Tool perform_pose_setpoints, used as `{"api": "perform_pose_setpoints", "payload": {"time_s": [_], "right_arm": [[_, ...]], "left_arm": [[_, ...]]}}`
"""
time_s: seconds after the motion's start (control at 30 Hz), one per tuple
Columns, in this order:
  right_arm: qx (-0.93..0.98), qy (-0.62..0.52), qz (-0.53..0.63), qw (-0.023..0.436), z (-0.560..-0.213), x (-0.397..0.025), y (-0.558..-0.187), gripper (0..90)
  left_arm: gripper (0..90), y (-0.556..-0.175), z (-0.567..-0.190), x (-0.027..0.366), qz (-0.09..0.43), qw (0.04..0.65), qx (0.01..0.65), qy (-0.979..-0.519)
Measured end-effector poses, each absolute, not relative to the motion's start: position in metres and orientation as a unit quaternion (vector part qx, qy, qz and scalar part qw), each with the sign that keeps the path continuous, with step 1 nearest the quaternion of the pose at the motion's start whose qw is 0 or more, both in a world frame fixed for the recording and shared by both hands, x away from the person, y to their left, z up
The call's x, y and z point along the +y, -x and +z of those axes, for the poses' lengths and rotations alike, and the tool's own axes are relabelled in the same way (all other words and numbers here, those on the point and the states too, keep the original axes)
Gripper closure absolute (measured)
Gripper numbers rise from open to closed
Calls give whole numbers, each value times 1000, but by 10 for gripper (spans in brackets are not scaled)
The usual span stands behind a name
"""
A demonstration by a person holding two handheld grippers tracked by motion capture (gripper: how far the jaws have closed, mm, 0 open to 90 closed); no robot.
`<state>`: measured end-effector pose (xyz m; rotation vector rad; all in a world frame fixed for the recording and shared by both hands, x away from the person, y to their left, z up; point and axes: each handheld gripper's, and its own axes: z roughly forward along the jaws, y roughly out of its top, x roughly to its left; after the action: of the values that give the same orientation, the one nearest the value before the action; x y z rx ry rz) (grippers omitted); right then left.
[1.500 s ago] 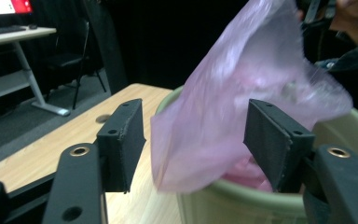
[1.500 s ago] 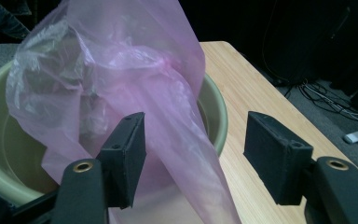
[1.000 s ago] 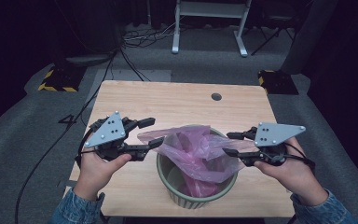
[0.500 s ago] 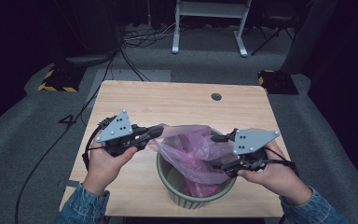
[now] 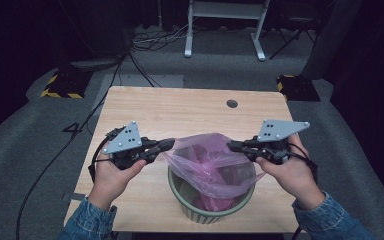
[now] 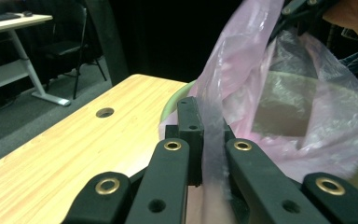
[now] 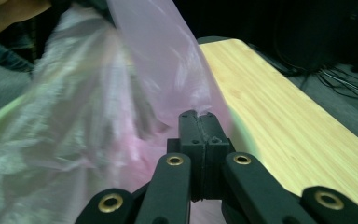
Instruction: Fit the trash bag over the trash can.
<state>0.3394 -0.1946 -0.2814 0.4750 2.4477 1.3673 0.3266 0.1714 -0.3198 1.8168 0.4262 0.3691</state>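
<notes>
Both hands have spread apart again, stretching the thin pink plastic bag [image 5: 207, 162] over the round green bin [image 5: 211, 212] on the wooden counter [image 5: 180, 107]. Left gripper [image 5: 169, 145] and right gripper [image 5: 231, 145] fingers each pinch its rim; harder pulling could tear the film.

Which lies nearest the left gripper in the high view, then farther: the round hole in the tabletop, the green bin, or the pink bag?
1. Pink bag: clamped in the left gripper.
2. Green bin: just below-right.
3. Round hole: far side of table.
</notes>
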Motion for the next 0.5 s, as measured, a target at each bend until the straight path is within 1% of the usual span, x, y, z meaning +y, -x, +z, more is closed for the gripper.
{"api": "perform_pose_setpoints", "payload": {"time_s": [0.27,0.5], "right_arm": [[839,-213,470,171,-282,-222,-363,900],[844,-257,448,143,-311,-234,-388,900]], "left_arm": [[895,-339,-333,181,152,569,208,-781],[890,-350,-348,186,141,555,228,-787]]}}
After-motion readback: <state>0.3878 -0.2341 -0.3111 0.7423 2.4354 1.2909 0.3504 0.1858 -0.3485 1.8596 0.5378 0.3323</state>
